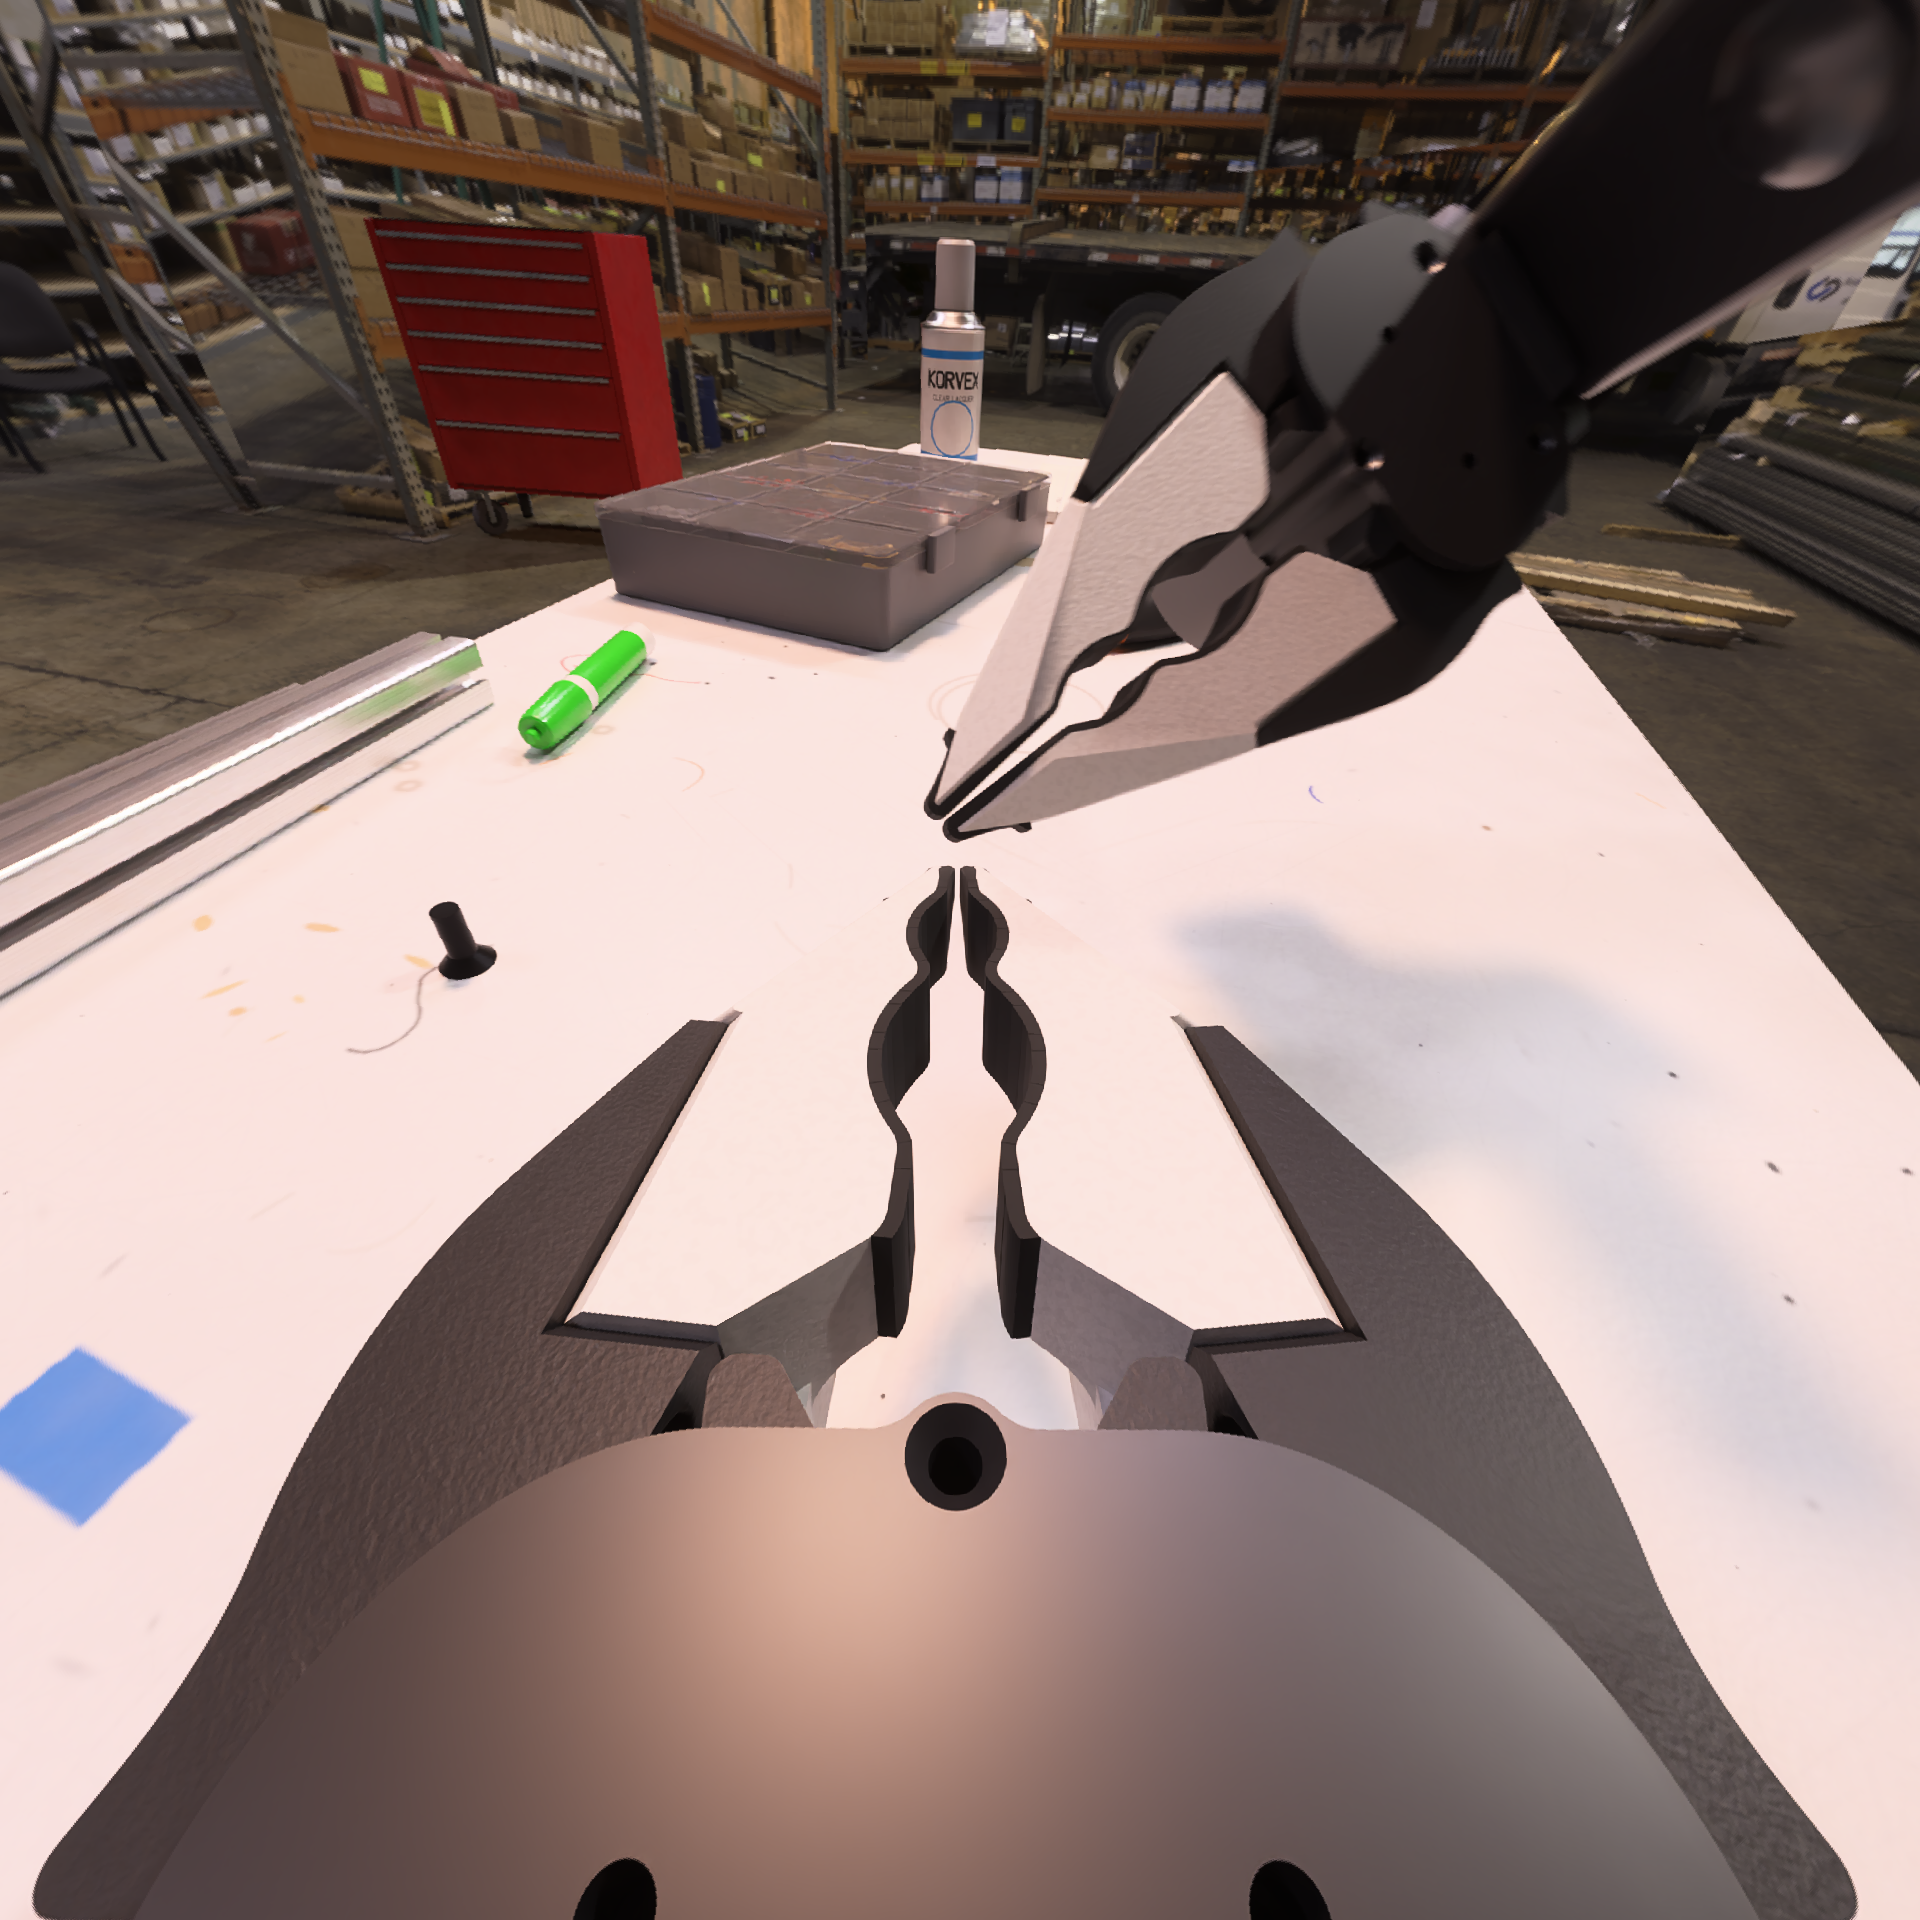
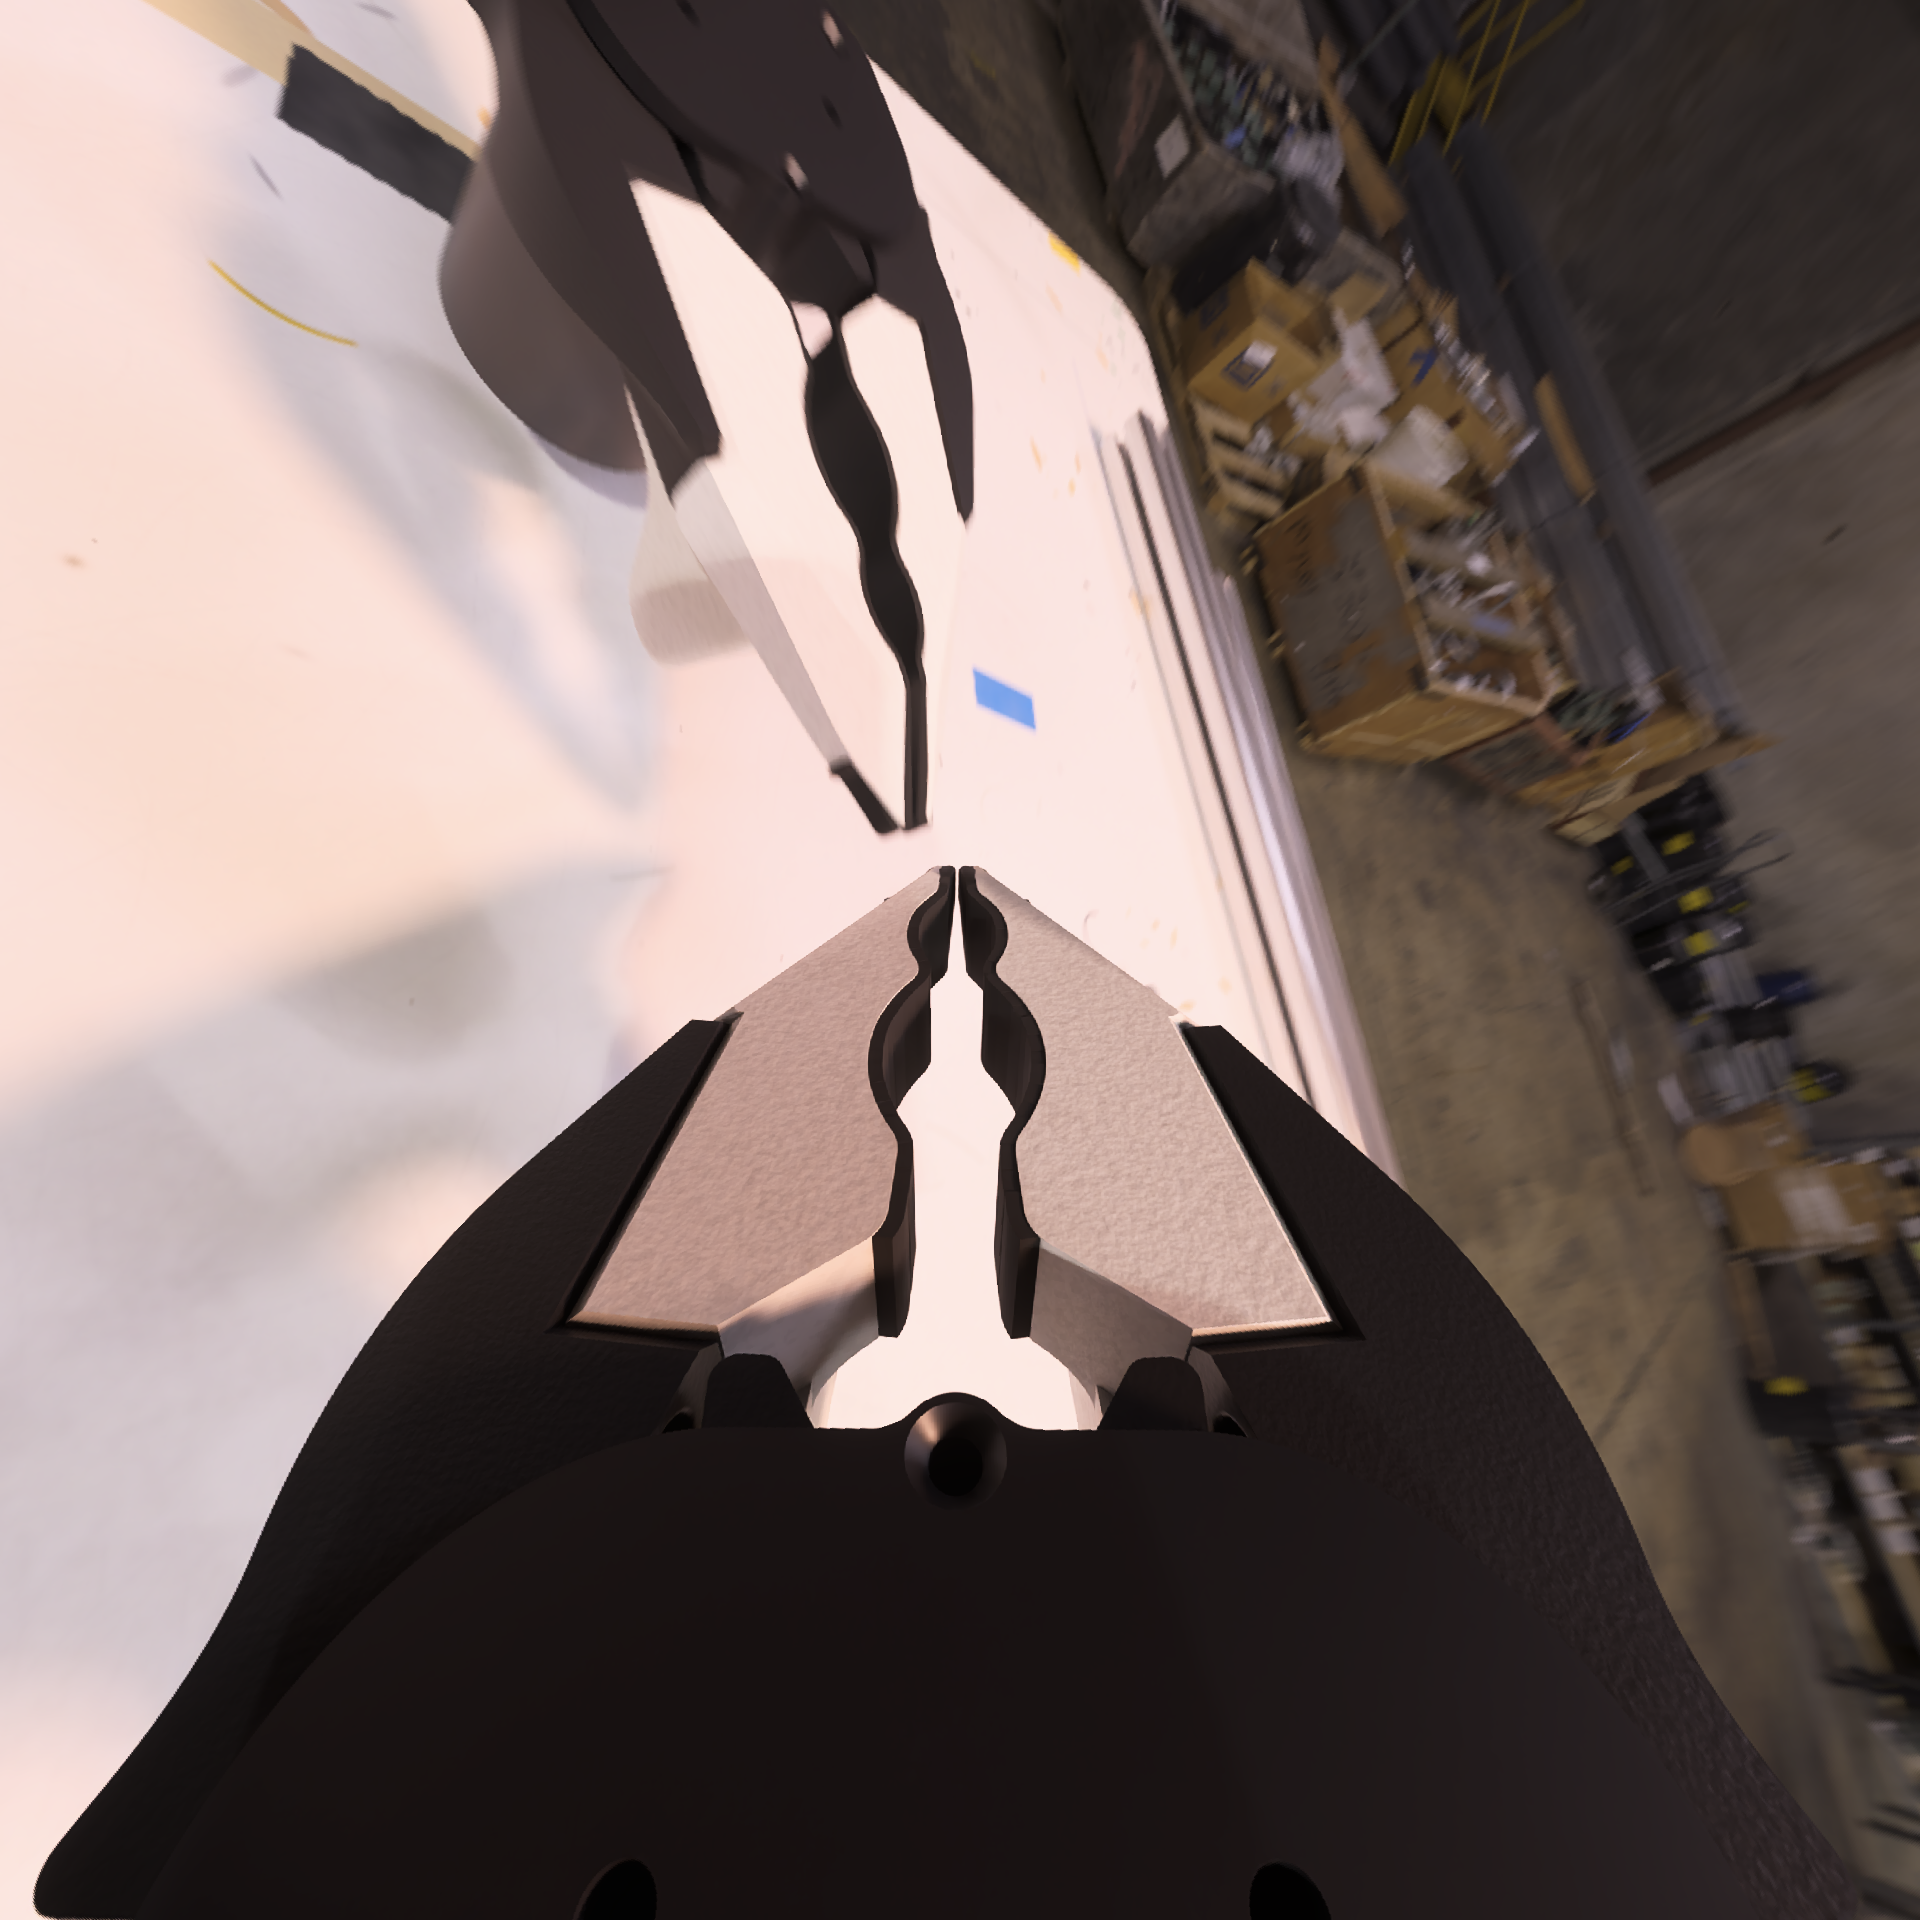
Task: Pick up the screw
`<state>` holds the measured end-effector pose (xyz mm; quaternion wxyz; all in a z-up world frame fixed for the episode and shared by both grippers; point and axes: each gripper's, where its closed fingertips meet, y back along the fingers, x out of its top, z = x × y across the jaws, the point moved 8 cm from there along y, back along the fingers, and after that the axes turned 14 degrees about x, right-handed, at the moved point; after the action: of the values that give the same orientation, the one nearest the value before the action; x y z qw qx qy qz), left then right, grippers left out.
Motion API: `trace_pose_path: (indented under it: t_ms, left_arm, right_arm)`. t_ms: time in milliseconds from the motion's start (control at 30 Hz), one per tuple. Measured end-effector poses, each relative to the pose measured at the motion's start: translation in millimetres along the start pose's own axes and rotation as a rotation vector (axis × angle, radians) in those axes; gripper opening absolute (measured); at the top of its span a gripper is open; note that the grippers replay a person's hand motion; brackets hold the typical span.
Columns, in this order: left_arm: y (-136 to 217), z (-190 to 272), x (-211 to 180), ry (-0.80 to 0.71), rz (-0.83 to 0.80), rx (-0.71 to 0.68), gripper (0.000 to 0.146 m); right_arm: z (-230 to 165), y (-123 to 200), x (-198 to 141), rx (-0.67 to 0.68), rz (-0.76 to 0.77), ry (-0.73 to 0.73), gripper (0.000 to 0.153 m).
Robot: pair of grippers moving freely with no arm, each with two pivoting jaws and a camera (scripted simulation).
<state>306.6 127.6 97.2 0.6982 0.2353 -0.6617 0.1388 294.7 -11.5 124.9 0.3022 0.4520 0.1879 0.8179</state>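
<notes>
A black screw (image 1: 460,943) stands head-down on the white table (image 1: 1351,987), to the left of both grippers and apart from them. My left gripper (image 1: 957,875) is shut and empty, low over the table. My right gripper (image 1: 943,821) comes in from the upper right, shut and empty, its tips almost meeting the left gripper's tips. In the right wrist view my right gripper (image 2: 957,875) is shut, and the left gripper (image 2: 902,821) faces it tip to tip. The screw does not show in the right wrist view.
A green marker (image 1: 582,691), a grey compartment box (image 1: 821,540) and a spray can (image 1: 951,353) stand farther back. Aluminium bars (image 1: 208,748) lie along the left edge. A blue tape square (image 1: 83,1434) is at the near left. A red tool cabinet (image 1: 530,353) stands beyond the table.
</notes>
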Motion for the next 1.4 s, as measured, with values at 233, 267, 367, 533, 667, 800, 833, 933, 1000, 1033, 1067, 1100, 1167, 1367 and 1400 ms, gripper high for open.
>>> trace_pose_path:
  t_ms: [233,267,367,533,667,800,833,933,1000,1033,1067,1100,1167,1367,1400]
  left_arm:
    - [3.5,-3.7,1.8,0.023,0.038,0.020,0.001]
    - [3.7,-3.9,2.1,0.026,0.044,0.024,0.001]
    - [4.3,-3.3,2.7,0.029,0.068,0.022,0.001]
    - [8.0,-1.1,3.5,0.020,0.119,-0.001,0.001]
    - [12.4,-1.7,4.5,0.041,0.163,-0.027,0.001]
    - [15.7,-3.5,5.1,0.077,0.194,-0.048,0.001]
    - [16.4,-4.0,5.3,0.085,0.201,-0.054,0.001]
    - [17.9,-4.9,5.4,0.102,0.213,-0.062,0.001]
    - [18.1,-5.4,5.4,0.108,0.213,-0.064,0.001]
    - [18.1,-5.6,5.4,0.109,0.213,-0.064,0.001]
    - [18.1,-5.7,5.4,0.110,0.213,-0.064,0.001]
    - [18.1,-5.8,5.4,0.110,0.212,-0.063,0.001]
    - [18.3,-6.6,5.4,0.115,0.215,-0.059,0.001]
    - [20.0,-12.2,5.2,0.133,0.207,-0.015,0.001]
    - [20.0,-13.9,4.9,0.146,0.199,-0.003,0.001]
  right_arm:
    - [43.9,1.4,-46.0,0.078,0.010,-0.475,0.023]
    - [54.4,-2.8,-50.6,0.071,-0.027,-0.528,0.023]
    - [83.7,-29.5,-64.4,0.131,-0.174,-0.712,0.015]
    - [109.3,-74.8,-80.1,0.081,-0.292,-0.836,0.011]
    - [110.4,-88.1,-79.8,0.053,-0.347,-0.883,0.016]
    - [110.7,-93.8,-81.1,-0.007,-0.332,-0.945,0.020]
    - [111.4,-95.2,-81.4,-0.011,-0.317,-0.964,0.020]
    - [111.3,-97.9,-81.7,0.015,-0.279,-1.018,0.013]
    - [111.4,-98.1,-82.5,0.042,-0.255,-1.062,0.008]
    - [112.1,-97.9,-82.9,0.054,-0.250,-1.072,0.008]
    - [112.4,-97.8,-83.3,0.061,-0.246,-1.069,0.008]
    - [111.9,-97.5,-83.8,0.063,-0.240,-1.058,0.008]
    - [109.5,-93.0,-82.5,0.078,-0.218,-1.040,0.008]
    - [85.6,-39.9,-52.9,0.200,0.169,-1.017,0.008]
    - [77.0,-33.1,-48.0,0.247,0.262,-1.035,0.008]
